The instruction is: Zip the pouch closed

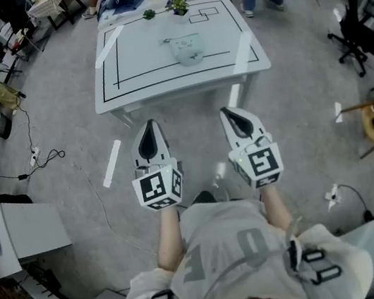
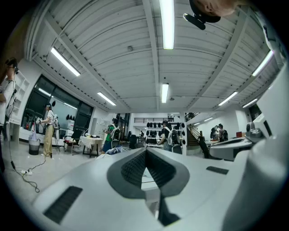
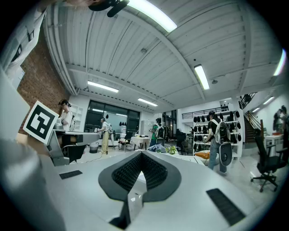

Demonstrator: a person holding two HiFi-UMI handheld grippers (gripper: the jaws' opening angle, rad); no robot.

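In both gripper views the jaws are seen pressed together at their tips with nothing caught between them, so the left gripper (image 1: pixel 149 129) and the right gripper (image 1: pixel 233 113) are carried empty. They are held level and side by side, pointed towards the desk (image 1: pixel 184 90) but short of its near edge, over the grey floor (image 1: pixel 295 112). This is judged a ready posture, with the zipping not yet begun. The pouch (image 1: pixel 188 50), pale and rounded, is laid flat near the middle of the desk, inside the black outline (image 1: pixel 116 57) marked there, well apart from both grippers. A small plant (image 1: pixel 177 5) is set at the far edge, beyond the pouch. Whether the zip is open cannot be told at this range. An approach is presumably needed first, with one gripper to steady the pouch and the other to take the pull tab.
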